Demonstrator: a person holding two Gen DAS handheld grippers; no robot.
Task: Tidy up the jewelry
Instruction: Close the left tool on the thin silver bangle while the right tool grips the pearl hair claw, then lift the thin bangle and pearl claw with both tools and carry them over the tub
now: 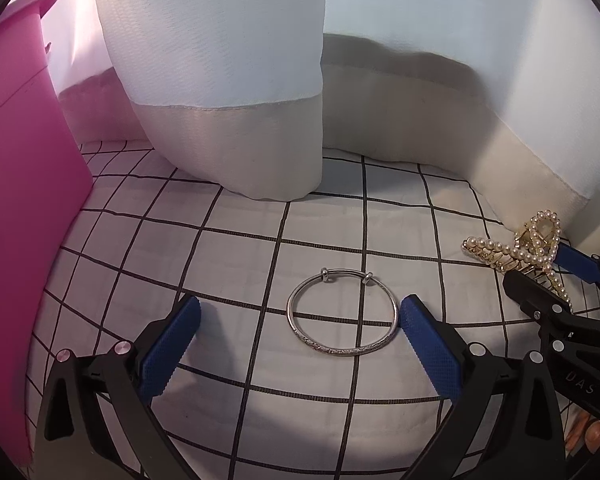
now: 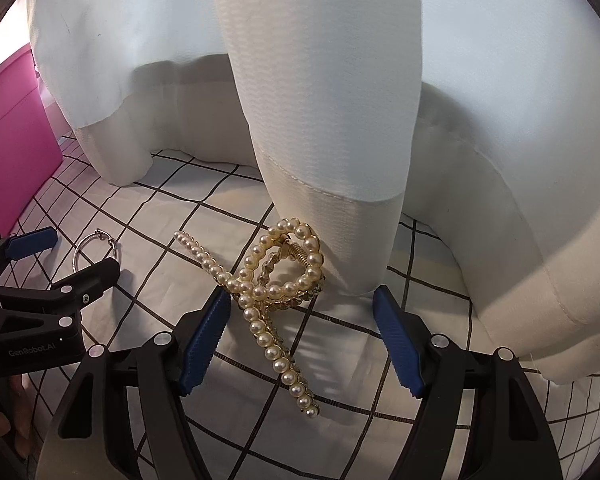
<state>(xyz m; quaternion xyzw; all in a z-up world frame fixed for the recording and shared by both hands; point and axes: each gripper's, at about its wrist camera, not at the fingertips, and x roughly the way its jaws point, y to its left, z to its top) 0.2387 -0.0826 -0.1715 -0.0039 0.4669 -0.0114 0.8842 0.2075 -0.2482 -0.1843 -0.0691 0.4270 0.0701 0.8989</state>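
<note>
— Much sorted yet?
— Seemingly nothing: silver bangle [image 1: 343,314] and pearl hair claw [image 2: 274,292] both loose on the checked cloth [image 1: 228,240], pink bin [image 1: 16,184] well off to the side.
— Left gripper [image 1: 300,342]?
— Spread wide, empty; bangle flat between the tips, nearer the right pad.
— Right gripper [image 2: 302,340]?
— Also wide, gripping nothing; claw between its fingers, beside the left one.
</note>
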